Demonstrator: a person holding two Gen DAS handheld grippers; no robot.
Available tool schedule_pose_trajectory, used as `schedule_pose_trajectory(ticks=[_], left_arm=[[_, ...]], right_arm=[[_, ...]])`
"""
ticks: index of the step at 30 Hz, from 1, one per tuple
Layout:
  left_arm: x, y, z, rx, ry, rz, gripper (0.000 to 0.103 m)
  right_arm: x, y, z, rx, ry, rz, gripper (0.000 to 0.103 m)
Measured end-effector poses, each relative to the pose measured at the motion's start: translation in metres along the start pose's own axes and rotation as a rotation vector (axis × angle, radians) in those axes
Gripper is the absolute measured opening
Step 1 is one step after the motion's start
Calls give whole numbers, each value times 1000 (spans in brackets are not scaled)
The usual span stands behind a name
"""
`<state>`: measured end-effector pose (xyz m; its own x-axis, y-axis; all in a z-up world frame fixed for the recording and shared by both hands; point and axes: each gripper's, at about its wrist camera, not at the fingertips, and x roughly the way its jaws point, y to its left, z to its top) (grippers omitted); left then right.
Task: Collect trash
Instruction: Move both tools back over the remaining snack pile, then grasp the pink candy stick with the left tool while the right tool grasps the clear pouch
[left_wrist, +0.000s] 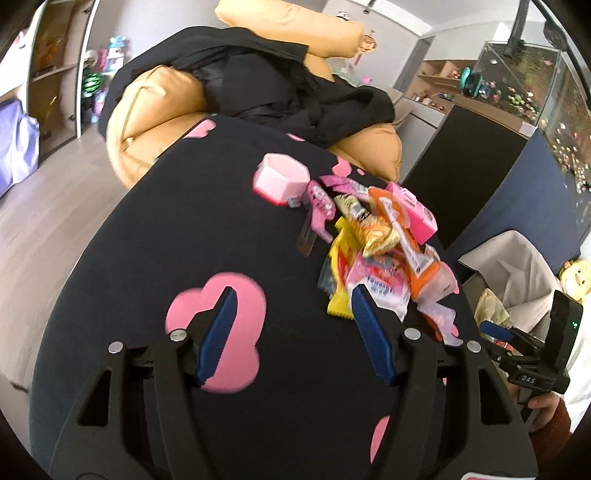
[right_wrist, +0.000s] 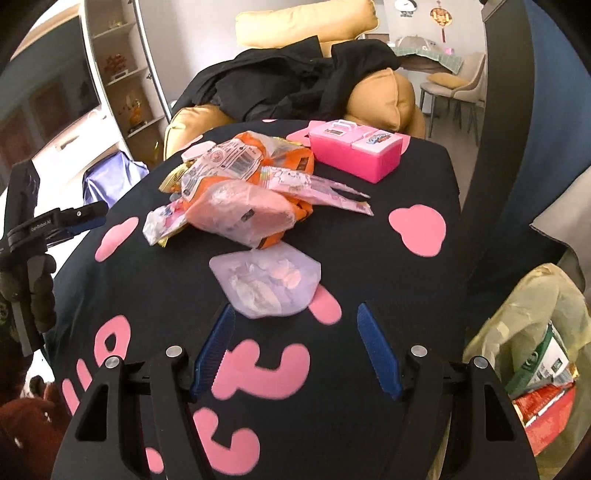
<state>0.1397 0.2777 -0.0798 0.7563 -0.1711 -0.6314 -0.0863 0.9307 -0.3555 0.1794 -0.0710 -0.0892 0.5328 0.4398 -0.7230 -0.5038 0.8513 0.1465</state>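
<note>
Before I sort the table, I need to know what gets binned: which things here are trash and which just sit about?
Trash:
- orange wrapper
- clear pouch
- yellow wrapper
- trash bag

Lying about:
- pink toy case
- pink box
- black clothes

Left gripper (left_wrist: 291, 325): black plastic frame, two angled arms with triangular cut-outs, four round silver pivot screws across the linkage. Fingers (left_wrist: 218, 334) carry blue pads with a ribbed, toothed inner face. Right gripper (right_wrist: 295, 341): same build, black arms, same cut-outs, four silver screws, blue ribbed fingers (right_wrist: 378, 350). Seen from the left wrist view, the right unit has a black upright box on top with a small green light, and white lettering on its black clamp; a dark red sleeve cuff (left_wrist: 554, 421) shows at the hand beneath. Seen from the right wrist view, the left unit's black clamp bears white lettering, too small to read reliably.
</note>
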Motion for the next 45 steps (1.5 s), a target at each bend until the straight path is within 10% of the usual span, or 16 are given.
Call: schedule_pose_trajectory(ticks=[7, 19, 22, 45], left_arm=[[58, -31, 43, 175, 24, -19, 61], [155, -36, 84, 143, 175, 0, 44], [162, -40, 84, 148, 192, 8, 27], [73, -3, 27, 90, 232, -11, 14]], right_arm=[[2, 4, 13, -56, -70, -49, 65], [29, -7, 21, -60, 25, 50, 65], [37, -5, 21, -50, 44, 84, 65], [68, 30, 25, -194, 117, 29, 71]])
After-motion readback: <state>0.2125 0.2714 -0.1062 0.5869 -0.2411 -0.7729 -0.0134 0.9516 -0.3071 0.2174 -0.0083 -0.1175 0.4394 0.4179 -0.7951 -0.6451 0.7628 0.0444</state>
